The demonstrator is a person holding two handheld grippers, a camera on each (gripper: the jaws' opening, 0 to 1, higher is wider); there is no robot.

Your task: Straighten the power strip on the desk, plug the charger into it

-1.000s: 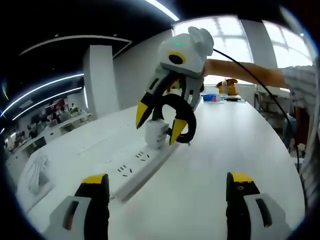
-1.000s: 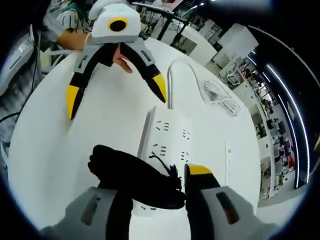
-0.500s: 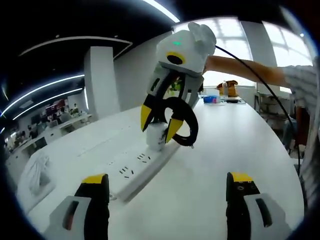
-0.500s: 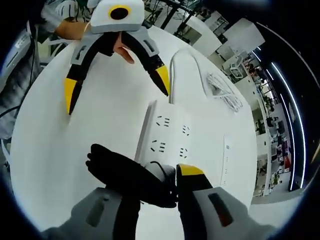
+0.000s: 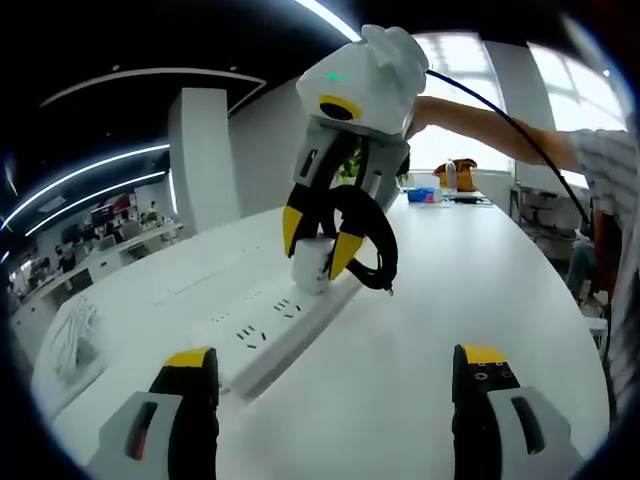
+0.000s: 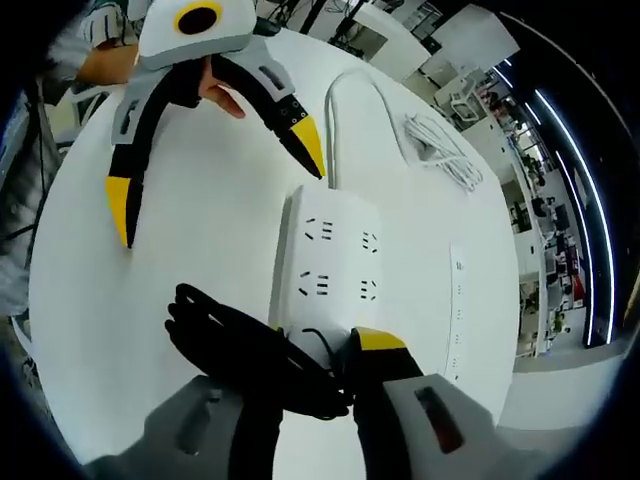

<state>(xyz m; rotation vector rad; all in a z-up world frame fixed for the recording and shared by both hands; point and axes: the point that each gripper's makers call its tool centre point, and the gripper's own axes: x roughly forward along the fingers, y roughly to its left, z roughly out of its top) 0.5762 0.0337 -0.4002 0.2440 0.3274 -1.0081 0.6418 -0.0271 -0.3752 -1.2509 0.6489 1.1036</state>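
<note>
My right hand-held gripper (image 5: 318, 240) clamps the charger (image 5: 311, 263) on the strip (image 5: 265, 335); my left hand-held gripper (image 6: 215, 172) hangs apart nearby.

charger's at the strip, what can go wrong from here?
1. The right gripper pinches the white charger while a black cable loop hangs off it; the loop could snag or tug the charger askew.
2. The left gripper hangs open and apart from the power strip, so the strip may slide when pushed.
3. In the right gripper view the cable hides the prongs, so alignment can't be checked.
</note>
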